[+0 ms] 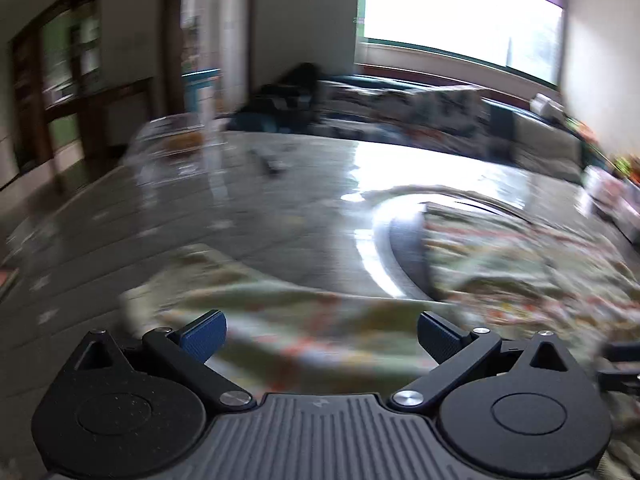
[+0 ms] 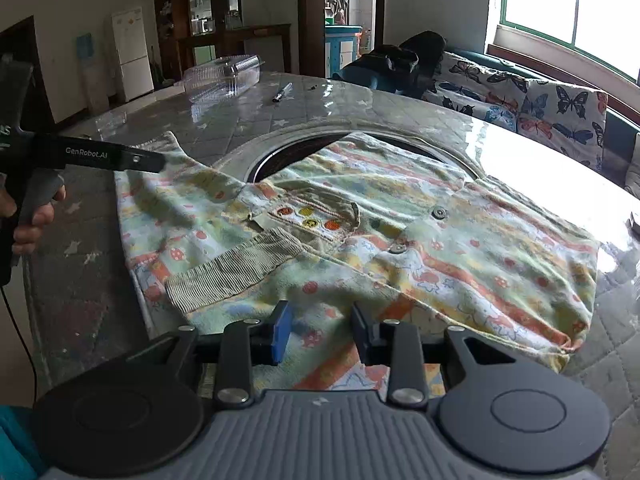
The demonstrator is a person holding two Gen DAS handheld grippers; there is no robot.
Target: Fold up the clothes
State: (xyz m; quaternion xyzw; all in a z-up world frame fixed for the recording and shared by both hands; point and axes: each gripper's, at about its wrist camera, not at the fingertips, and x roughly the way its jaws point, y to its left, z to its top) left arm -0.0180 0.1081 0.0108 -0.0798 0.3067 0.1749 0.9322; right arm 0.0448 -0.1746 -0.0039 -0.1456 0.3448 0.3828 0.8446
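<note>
A child's pale green top with orange and yellow stripes, mushroom prints, a ribbed cuff and snap buttons lies spread on the table. My right gripper hovers over its near hem, jaws apart, the cloth lying flat below the gap and not pinched. A hand holds my left gripper at the top's far left corner. In the blurred left wrist view, my left gripper stands wide open above the top, nothing between its blue pads.
The top partly covers a round recess in the glossy, quilt-covered table. A clear plastic box and a pen lie at the far side. A butterfly-print sofa with a dark bag stands behind.
</note>
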